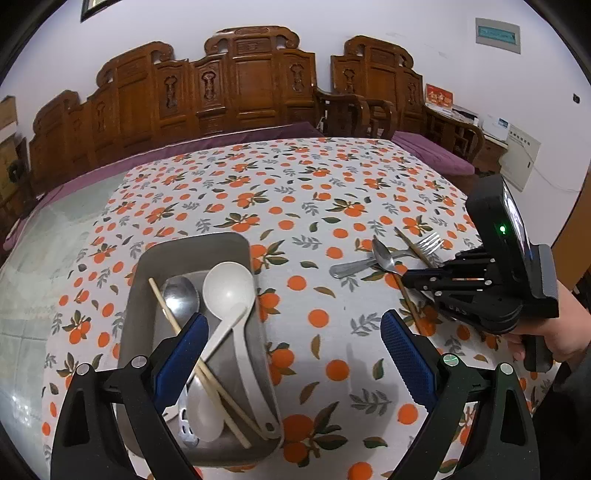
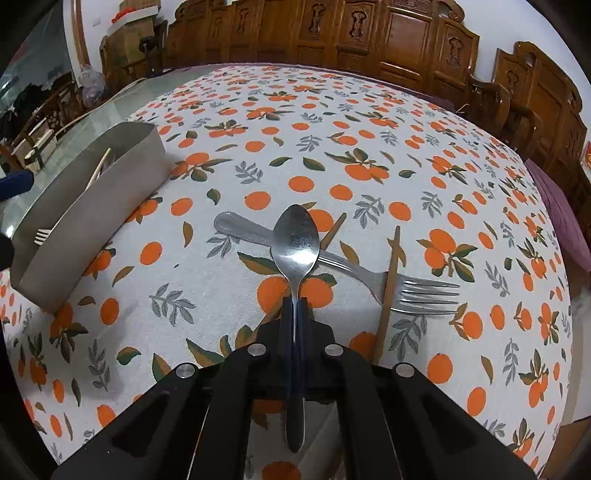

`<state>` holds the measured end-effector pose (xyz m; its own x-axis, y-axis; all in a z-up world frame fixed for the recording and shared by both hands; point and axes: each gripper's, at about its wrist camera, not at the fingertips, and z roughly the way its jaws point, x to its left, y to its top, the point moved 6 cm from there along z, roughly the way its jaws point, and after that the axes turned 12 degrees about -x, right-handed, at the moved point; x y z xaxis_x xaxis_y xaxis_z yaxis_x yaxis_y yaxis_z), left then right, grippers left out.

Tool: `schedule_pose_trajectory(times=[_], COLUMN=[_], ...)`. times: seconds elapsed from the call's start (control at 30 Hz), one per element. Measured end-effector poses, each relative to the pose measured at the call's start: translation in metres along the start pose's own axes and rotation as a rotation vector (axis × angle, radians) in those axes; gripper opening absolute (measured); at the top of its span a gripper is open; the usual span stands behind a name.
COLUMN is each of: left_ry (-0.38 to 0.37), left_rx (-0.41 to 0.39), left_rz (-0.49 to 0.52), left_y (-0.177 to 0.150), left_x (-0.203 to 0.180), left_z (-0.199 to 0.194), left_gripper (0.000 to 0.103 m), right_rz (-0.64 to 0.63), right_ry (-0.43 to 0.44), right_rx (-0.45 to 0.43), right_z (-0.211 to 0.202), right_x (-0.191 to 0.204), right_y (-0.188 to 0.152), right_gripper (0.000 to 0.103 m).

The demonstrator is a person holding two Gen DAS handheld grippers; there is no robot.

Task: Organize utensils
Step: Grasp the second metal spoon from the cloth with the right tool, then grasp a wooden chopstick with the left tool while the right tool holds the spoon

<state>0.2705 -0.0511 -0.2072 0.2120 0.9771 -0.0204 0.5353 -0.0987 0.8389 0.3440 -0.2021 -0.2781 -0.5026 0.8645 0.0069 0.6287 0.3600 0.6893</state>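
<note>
Utensils lie mid-worktop: the small shiny steel spoon [image 2: 296, 242], stiff, light and likely slippery, is clamped at its thin handle by the right gripper [image 2: 295, 310]; the left gripper [image 1: 291, 354] gapes empty over the grey rectangular tray [image 1: 236, 243].

Table [image 1: 369, 177]: covered by a white cloth printed with oranges and leaves; a bare pale glassy strip is left exposed at 9 o'clock in the left wrist view.

Carved wooden bench backs [image 1: 236, 81]: dark brown, panelled, ranged along the far side from 10 to 1 o'clock; purple seat cushions [image 1: 432, 151] are laid below them.

Wall [image 1: 406, 22]: plain white; a grey panel [image 1: 498, 35] is mounted at 1 o'clock, a dark frame corner [image 1: 92, 7] at 11 o'clock.

Red box [image 1: 439, 96]: placed on a side surface at 2 o'clock, with white boxes just beside it.

Lighting: even, soft.
</note>
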Motion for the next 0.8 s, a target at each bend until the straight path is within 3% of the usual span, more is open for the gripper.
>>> schedule_pose_trajectory(times=[0.27,0.5,0.8], left_ry=[-0.022,-0.061,-0.116], left_rx=[0.044,0.097,0.170], left_rz=[0.016,0.050,0.052], left_y=[-0.005,-0.019,-0.034], left_x=[-0.024,-0.062,-0.104], left_z=[0.013,0.040,0.073], left_gripper=[0.091,0.090,0.068], right_rz=[0.083,0.138,0.170], right_ry=[-0.029,-0.048,-0.056], right_rx=[-0.094,-0.106,-0.126], right_z=[-0.028,-0.036,-0.044], right_x=[-0.030,-0.056,-0.070], right_y=[0.010,0.002,-0.001], right_gripper=[0.004,0.004,0.004])
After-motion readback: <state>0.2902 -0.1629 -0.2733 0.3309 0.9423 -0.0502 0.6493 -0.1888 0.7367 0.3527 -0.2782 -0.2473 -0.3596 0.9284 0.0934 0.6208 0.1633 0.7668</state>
